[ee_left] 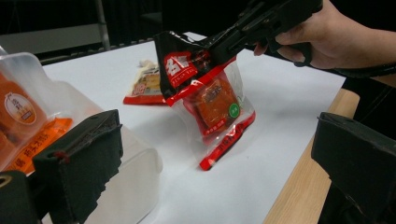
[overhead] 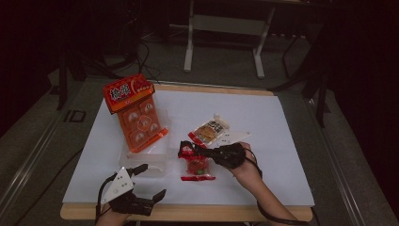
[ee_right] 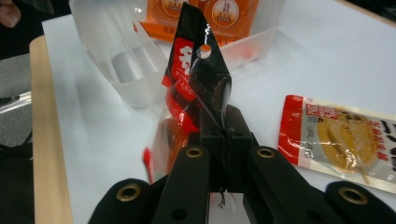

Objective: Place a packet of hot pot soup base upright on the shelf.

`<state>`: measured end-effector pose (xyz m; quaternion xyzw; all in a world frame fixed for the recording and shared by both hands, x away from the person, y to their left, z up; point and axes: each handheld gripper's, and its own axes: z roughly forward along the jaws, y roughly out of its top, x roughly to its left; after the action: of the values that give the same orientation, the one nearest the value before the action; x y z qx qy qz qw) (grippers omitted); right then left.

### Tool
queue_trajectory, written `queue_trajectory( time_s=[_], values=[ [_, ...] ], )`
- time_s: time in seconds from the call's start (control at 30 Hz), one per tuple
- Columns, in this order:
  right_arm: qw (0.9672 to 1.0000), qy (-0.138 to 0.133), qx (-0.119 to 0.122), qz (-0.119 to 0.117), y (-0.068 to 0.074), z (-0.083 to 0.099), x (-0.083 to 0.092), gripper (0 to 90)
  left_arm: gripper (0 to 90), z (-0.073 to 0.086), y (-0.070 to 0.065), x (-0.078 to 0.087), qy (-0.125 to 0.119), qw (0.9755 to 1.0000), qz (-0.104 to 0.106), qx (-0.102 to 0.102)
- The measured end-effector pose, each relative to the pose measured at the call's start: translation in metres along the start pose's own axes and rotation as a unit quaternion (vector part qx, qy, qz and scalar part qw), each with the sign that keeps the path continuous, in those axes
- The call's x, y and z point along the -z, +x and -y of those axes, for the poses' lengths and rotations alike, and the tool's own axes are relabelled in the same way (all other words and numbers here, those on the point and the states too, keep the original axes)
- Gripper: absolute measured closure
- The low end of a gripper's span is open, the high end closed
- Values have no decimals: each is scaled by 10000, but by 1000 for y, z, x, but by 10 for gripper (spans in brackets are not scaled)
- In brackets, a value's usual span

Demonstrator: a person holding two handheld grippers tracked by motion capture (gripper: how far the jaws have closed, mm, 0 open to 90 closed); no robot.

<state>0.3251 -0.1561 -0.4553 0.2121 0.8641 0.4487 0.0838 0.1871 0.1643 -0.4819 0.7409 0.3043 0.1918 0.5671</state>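
Right claw clamped on the black top edge of the red snack pouch, pouch hanging tilted with its lower seam resting on the white surface; seen up close in the right gripper view as jaws pressed together on the crinkled header. Left claw spread wide and holding nothing, low at the near edge just in front of the clear plastic bin. Likely step: carrying the pouch across to that bin. Best done by lifting until the bottom seam clears the surface, keeping the pinch on the stiff header rather than the slippery film, then swinging left and lowering over the open part of the bin before letting go. Worth watching: the orange multipack leaning inside the bin and taking up its far half, leaving only the near part free; the bin's near wall, easy to catch with a dangling pouch; the left claw close by that wall. Yellow snack packet lying flat just beyond the pouch, apart from it and out of the path.
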Motion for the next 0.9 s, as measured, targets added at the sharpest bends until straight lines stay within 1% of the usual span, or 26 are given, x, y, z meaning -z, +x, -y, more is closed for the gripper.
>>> queue_trajectory(
  time_s=[0.07, 0.13, 0.17, 0.23, 0.27, 0.4, 0.5, 0.53, 0.57, 0.6, 0.63, 0.73, 0.83, 0.87, 0.9],
  values=[
    [10000, -53, -10, -19, 2, 0, 5, 898, 25, -3, 0, 0, -33, 10000, 58, 26],
    [10000, -81, 55, 8, 4, -1, 9, 899, 25, -5, 0, 1, -47, 10000, 61, 10],
    [9999, -96, 65, 2, 5, -1, 11, 899, 25, -7, -1, 1, -19, 10000, 47, -15],
    [9999, -116, 92, 3, 7, -2, 15, 900, 30, -9, -1, 0, 33, 9999, 3, -129],
    [9999, -129, 98, 0, 8, -3, 17, 899, 31, -11, -2, 0, 57, 9998, 12, -168],
    [9997, -221, 130, -23, 13, -4, 26, 900, 31, -17, -4, -1, 92, 9998, 65, -191],
    [9995, -287, 159, -48, 18, -4, 34, 899, 31, -22, -5, -3, 112, 9997, 175, -161],
    [9995, -287, 159, -48, 18, -4, 34, 899, 31, -22, -5, -3, 112, 9997, 175, -161],
    [9994, -303, 177, -48, 20, -4, 36, 899, 31, -23, -6, -5, 119, 9995, 247, -132],
    [9991, -375, 195, -68, 24, -4, 42, 899, 31, -26, -6, -8, 160, 9995, 251, -129],
    [9990, -390, 200, -68, 25, -4, 44, 899, 31, -26, -6, -8, 160, 9995, 251, -129],
    [9988, -427, 219, -90, 29, -3, 49, 899, 31, -31, -6, -13, 149, 9992, 357, -87],
    [9987, -451, 222, -109, 31, -2, 51, 899, 31, -35, -6, -16, 174, 9990, 394, -118],
    [9985, -489, 231, -125, 33, -1, 54, 899, 31, -38, -6, -19, 119, 9986, 502, -140],
    [9984, -506, 227, -137, 34, -1, 55, 899, 31, -38, -6, -19, 119, 9986, 502, -140]
  ],
)
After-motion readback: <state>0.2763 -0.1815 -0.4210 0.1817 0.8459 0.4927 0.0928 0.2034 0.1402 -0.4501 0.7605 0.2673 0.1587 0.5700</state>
